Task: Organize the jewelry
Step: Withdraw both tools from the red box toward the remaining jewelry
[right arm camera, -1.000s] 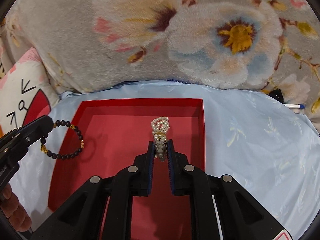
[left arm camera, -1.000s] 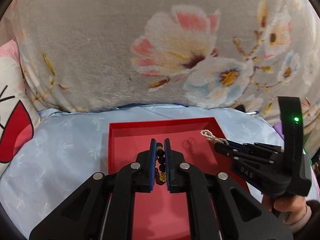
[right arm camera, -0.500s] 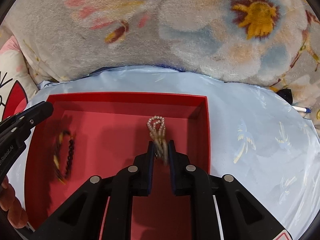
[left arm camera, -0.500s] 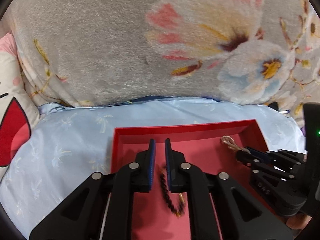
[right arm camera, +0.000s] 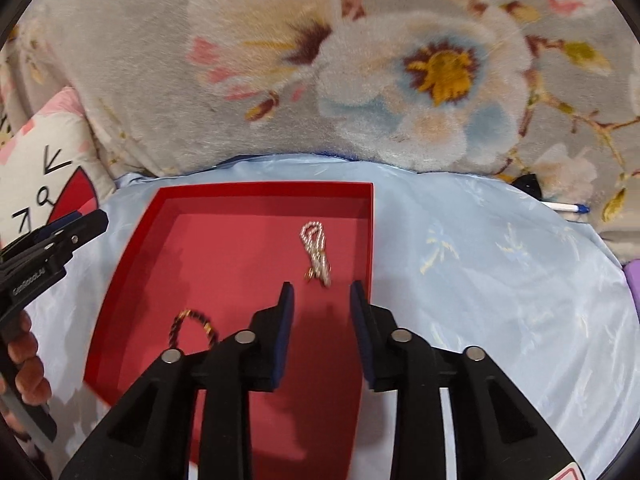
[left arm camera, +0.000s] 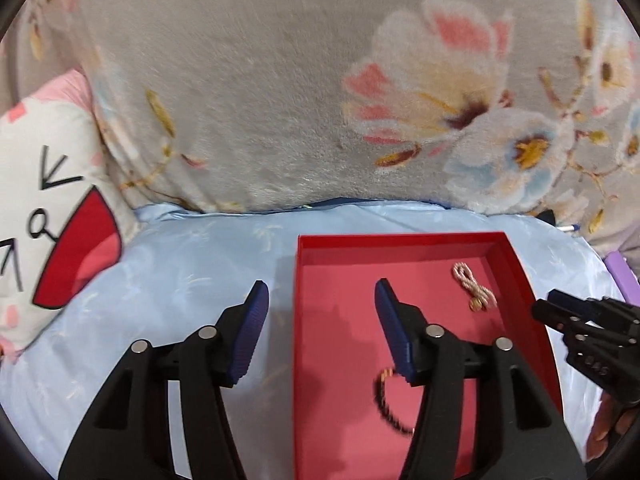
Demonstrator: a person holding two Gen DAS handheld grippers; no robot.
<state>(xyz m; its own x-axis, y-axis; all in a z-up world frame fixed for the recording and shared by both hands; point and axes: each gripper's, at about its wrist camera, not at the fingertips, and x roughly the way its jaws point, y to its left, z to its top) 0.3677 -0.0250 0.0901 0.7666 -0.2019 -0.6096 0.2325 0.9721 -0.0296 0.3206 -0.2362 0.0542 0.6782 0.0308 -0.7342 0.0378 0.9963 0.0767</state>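
Observation:
A red tray [left arm camera: 516,264] [right arm camera: 370,216] lies on a light blue cushion. A pearl bracelet [left arm camera: 472,290] [right arm camera: 316,254] lies in the tray's far right part. A dark bead bracelet with gold beads [left arm camera: 386,404] [right arm camera: 192,324] lies in the near left part. My left gripper [left arm camera: 318,312] is open and empty, straddling the tray's left wall. My right gripper [right arm camera: 322,300] is open and empty just short of the pearl bracelet. Each gripper shows in the other's view: the right one [left arm camera: 560,310] at the tray's right edge, the left one [right arm camera: 84,226] at its left edge.
A grey floral blanket [left arm camera: 280,100] rises behind the cushion. A white cartoon pillow [left arm camera: 44,208] sits at the left. A pen [right arm camera: 568,208] and a purple object [left arm camera: 620,280] lie at the right edge of the cushion.
Both grippers opened and let go. The dark bead bracelet and the pearl bracelet dropped into the red tray. The left gripper has shifted left, over the tray's left wall.

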